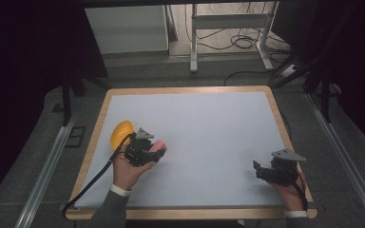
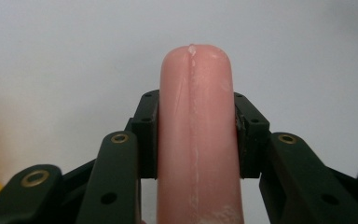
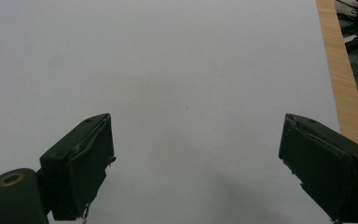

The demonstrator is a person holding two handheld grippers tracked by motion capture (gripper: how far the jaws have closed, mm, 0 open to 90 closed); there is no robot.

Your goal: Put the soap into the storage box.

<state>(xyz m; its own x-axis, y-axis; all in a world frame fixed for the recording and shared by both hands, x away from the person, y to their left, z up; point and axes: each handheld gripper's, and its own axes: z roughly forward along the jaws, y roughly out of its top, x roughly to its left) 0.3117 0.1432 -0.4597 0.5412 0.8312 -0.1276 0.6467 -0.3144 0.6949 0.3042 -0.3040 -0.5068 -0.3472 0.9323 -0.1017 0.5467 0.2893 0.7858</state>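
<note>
One pink sausage (image 2: 196, 135), one yellow bowl (image 1: 121, 134)

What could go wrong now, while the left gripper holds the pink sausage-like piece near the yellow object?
1. The pink piece is smooth and round, and the left gripper clamps only its sides, so it might slide out.
2. The yellow object lies just beside that hand; a careless turn may knock it toward the table's wooden edge.
</note>
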